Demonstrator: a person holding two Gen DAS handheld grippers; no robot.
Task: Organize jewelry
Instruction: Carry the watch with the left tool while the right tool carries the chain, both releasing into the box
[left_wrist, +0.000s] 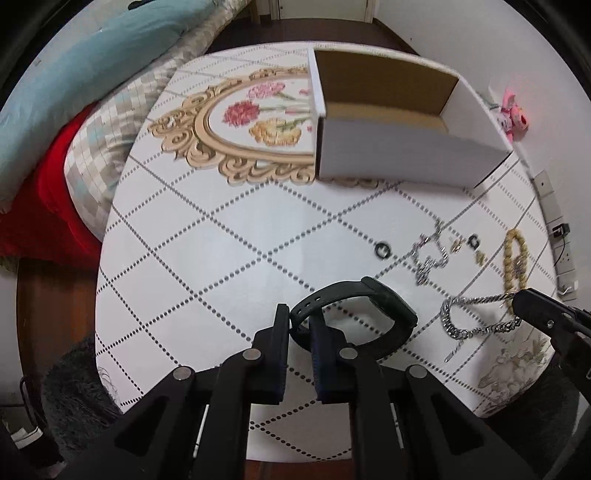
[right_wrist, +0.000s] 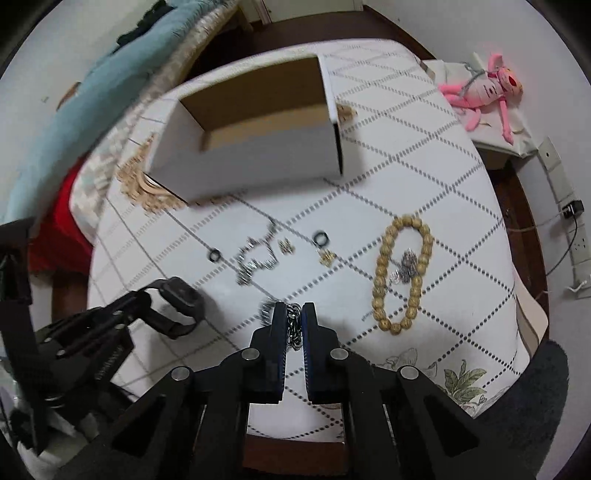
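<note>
Fingers (left_wrist: 282, 332) of the left gripper (left_wrist: 299, 325) are pinching a black watch (left_wrist: 369, 306); right gripper (right_wrist: 294, 321) is pinching a silver chain (right_wrist: 294, 326), probably bound for the open box (right_wrist: 258, 162) at upper centre.

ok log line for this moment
left gripper: shut on watch | right gripper: shut on chain | box: empty

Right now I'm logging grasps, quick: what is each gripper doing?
Left gripper: closed on the black rubber-strapped wristwatch.
Right gripper: closed on the silver metal chain bracelet.
</note>
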